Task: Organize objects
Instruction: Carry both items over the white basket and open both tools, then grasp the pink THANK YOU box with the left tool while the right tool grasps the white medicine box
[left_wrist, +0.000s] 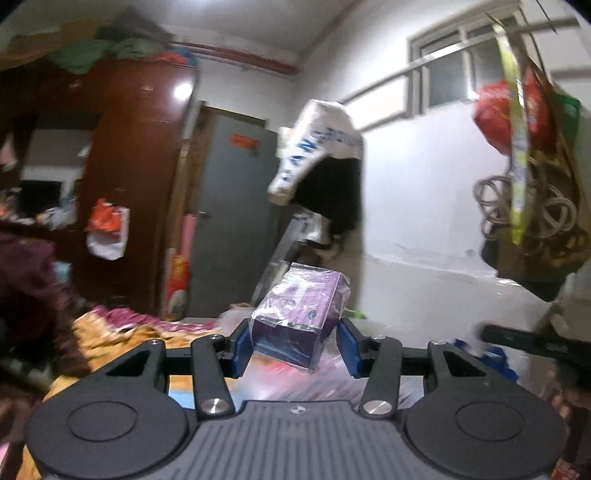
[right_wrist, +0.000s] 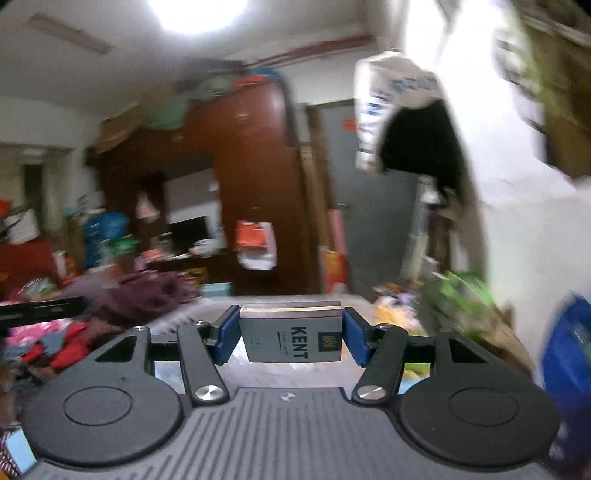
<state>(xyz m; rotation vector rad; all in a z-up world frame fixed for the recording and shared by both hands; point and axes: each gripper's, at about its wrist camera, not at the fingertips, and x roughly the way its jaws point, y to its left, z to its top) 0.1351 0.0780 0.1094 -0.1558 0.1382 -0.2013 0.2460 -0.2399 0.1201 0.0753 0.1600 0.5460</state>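
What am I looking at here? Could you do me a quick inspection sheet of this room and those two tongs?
Surface: patterned bedspread beneath.
Job's things: purple box in clear wrap; grey cigarette pack.
Clutter: clothes pile, bags hanging on the wardrobe.
Tongs: left tongs hold the box, which sits tilted; right tongs clamp the pack squarely.
Cables: coiled cord hanging at right.
Surroundings: grey door, window, white wall.

A cluttered home bedroom: a brown wardrobe (left_wrist: 136, 166) piled with bedding, a grey door (left_wrist: 229, 214), and clothes hung at upper right.
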